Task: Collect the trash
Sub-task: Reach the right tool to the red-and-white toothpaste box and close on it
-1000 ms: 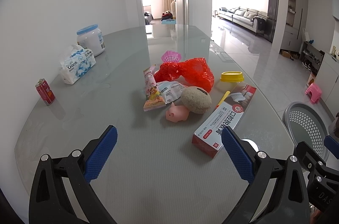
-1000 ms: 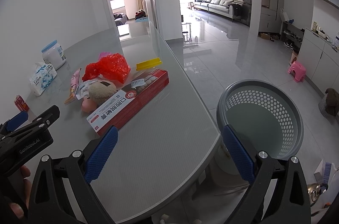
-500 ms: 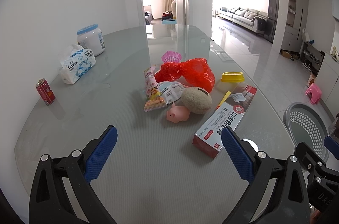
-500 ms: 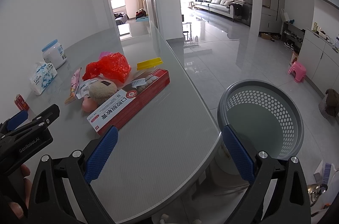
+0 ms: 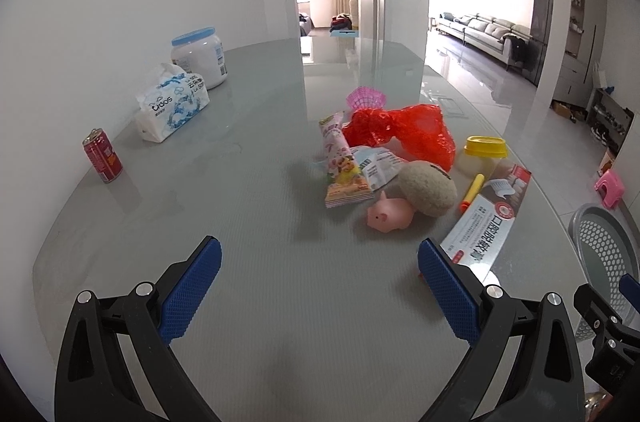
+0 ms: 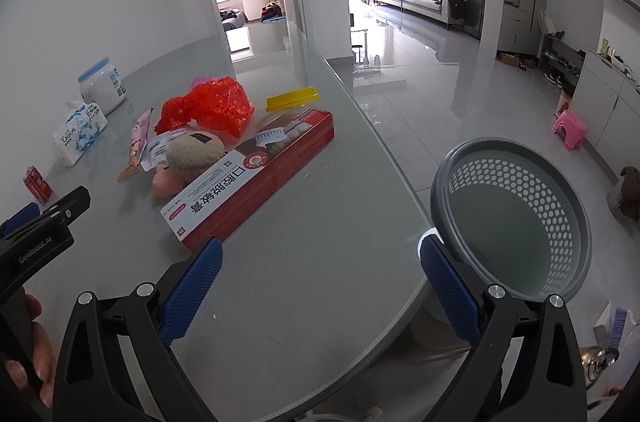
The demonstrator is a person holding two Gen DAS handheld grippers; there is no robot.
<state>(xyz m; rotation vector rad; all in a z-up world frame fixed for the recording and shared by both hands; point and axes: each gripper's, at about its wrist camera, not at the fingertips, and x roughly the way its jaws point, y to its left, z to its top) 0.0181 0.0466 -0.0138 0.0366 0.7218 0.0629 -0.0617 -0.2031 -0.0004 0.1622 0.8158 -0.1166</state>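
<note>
Trash pile (image 5: 384, 162) sat at table (image 5: 240, 262) centre, 12 o'clock from left gripper (image 5: 320, 282); red box (image 6: 252, 178) at 1 o'clock. Versus a second earlier: pile unmoved, nothing collected; left view crept slightly nearer. Approach phase, judged. Basket (image 6: 512, 218) on floor at 1 o'clock from right gripper (image 6: 320, 282), empty. Both grippers level over table, jaws spread wide, holding nothing.
</note>
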